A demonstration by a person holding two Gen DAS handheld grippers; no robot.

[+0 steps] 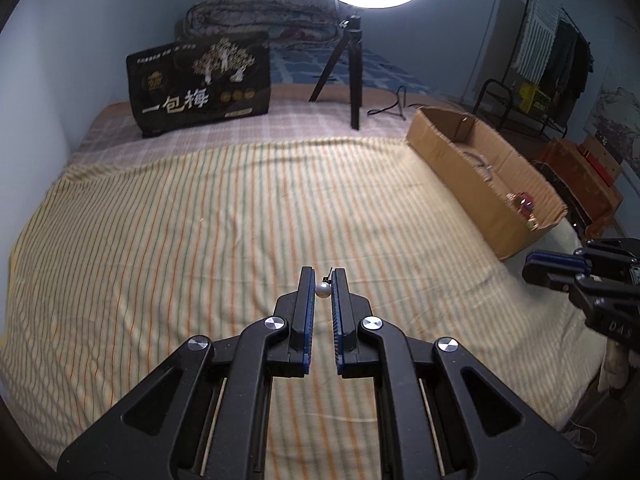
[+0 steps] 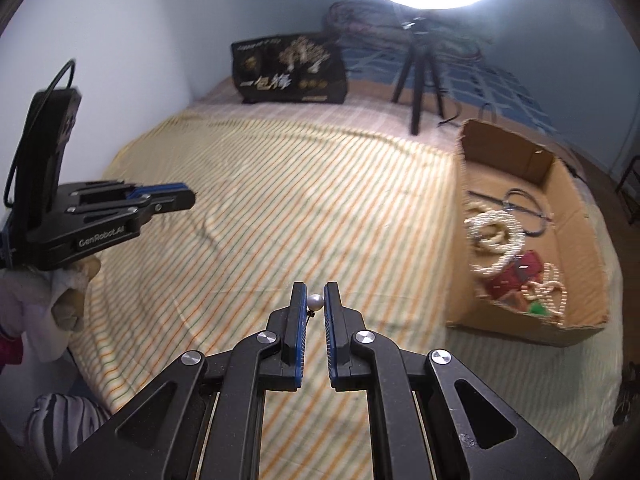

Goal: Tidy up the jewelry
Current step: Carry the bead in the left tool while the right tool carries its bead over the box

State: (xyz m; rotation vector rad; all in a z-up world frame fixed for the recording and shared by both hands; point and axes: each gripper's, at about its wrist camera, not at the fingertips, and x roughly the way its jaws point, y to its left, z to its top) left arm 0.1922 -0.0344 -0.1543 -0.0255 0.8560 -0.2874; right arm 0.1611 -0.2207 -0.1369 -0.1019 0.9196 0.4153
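My left gripper point(image 1: 322, 278) is shut on a small pearl earring point(image 1: 322, 289), pinched between its blue pads above the striped bedspread point(image 1: 200, 220). In the right wrist view my right gripper point(image 2: 315, 294) is likewise shut on a second pearl earring point(image 2: 315, 302), its little post hanging below the bead. An open cardboard box point(image 2: 532, 320) sits on the bed to the right, holding bead necklaces point(image 2: 496, 236) and red pieces. Each gripper shows in the other's view: the right gripper point(image 1: 538, 270) at the right edge, the left gripper point(image 2: 188, 198) at the left.
A black printed bag point(image 1: 200, 84) stands at the far end of the bed beside a ring light on a black tripod point(image 1: 354, 76). A clothes rack point(image 1: 556, 56) stands right of the bed. A gloved hand point(image 2: 60, 304) holds the left gripper.
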